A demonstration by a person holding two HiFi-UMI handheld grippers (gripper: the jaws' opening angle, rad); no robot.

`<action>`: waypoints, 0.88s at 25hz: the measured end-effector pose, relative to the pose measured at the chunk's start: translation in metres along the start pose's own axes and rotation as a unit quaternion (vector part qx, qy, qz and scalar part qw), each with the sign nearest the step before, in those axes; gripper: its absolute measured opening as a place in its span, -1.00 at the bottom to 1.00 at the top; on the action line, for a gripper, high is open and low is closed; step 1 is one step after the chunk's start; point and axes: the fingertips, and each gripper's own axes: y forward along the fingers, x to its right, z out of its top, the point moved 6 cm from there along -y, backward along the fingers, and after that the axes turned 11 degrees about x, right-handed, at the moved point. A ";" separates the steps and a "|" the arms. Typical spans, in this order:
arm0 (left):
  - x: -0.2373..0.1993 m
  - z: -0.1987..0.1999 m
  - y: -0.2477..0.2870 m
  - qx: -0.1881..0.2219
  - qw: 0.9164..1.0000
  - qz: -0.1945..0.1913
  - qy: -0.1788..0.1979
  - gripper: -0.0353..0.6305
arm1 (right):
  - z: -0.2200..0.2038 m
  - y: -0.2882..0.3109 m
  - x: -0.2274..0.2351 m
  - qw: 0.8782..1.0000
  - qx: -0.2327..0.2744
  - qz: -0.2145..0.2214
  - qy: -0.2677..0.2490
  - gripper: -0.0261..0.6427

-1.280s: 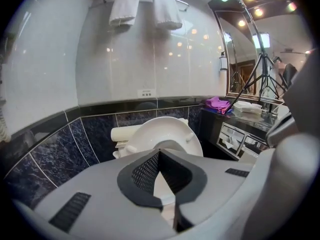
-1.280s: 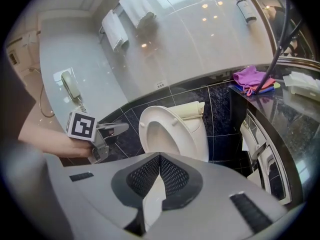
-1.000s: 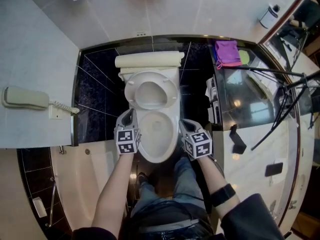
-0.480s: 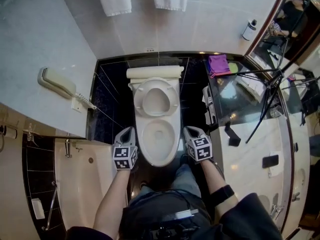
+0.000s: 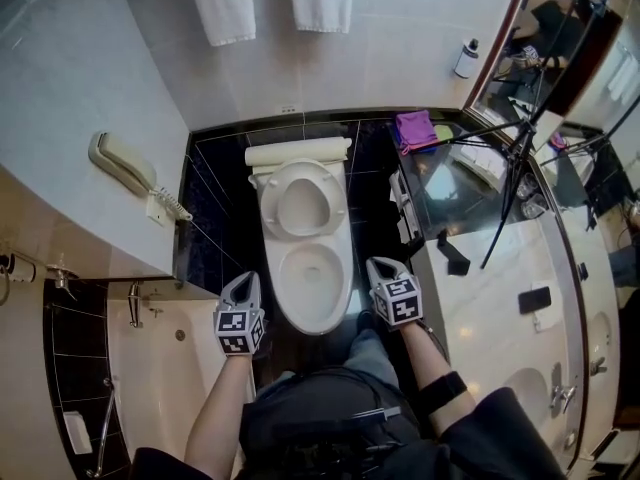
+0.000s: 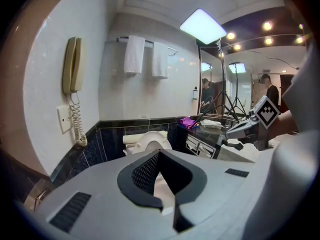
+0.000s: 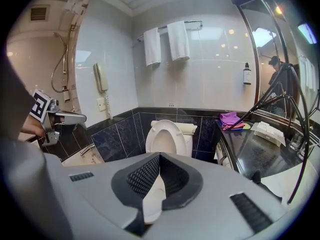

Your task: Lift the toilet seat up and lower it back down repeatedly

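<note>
Toilet seat [image 5: 296, 200] stands raised at 12 o'clock of the bowl [image 5: 314, 290]. Left hand-held gripper [image 5: 243, 284] sits at 9 o'clock and right hand-held gripper [image 5: 380, 268] at 3 o'clock. Both are pressed together, gripping nothing, clear of the bowl.

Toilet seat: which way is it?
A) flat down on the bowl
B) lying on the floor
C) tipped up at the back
C: the seat stands tipped up at the back, leaving the bowl open.

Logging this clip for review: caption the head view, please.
Toilet seat raised; left gripper and right gripper, both shut and empty, flank the bowl.
</note>
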 end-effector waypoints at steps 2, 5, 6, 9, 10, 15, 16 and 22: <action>0.002 -0.002 -0.007 -0.002 1.000 -0.003 -0.002 -0.89 | -0.003 -0.009 -0.001 1.000 0.002 -0.004 0.000 -0.87; 0.005 -0.002 -0.012 0.001 1.000 -0.007 -0.002 -0.89 | -0.008 -0.017 0.000 1.000 0.000 -0.009 0.001 -0.87; 0.006 -0.002 -0.012 0.003 1.000 -0.008 0.000 -0.89 | -0.009 -0.018 0.001 1.000 -0.001 -0.010 0.001 -0.87; 0.010 -0.002 -0.014 0.007 1.000 -0.005 0.008 -0.89 | -0.014 -0.020 0.003 1.000 -0.002 -0.012 0.001 -0.87; 0.011 -0.003 -0.015 0.008 1.000 -0.003 0.009 -0.89 | -0.015 -0.021 0.003 1.000 -0.002 -0.010 -0.001 -0.87; 0.014 -0.003 -0.012 0.006 1.000 0.004 0.012 -0.89 | -0.014 -0.016 0.003 1.000 -0.004 -0.002 -0.019 -0.87; 0.014 -0.004 -0.011 0.005 1.000 0.004 0.012 -0.89 | -0.013 -0.014 0.004 1.000 -0.004 -0.001 -0.025 -0.87; 0.017 -0.005 0.003 -0.004 1.000 0.007 0.008 -0.89 | 0.005 0.003 0.010 0.998 -0.012 0.000 -0.065 -0.86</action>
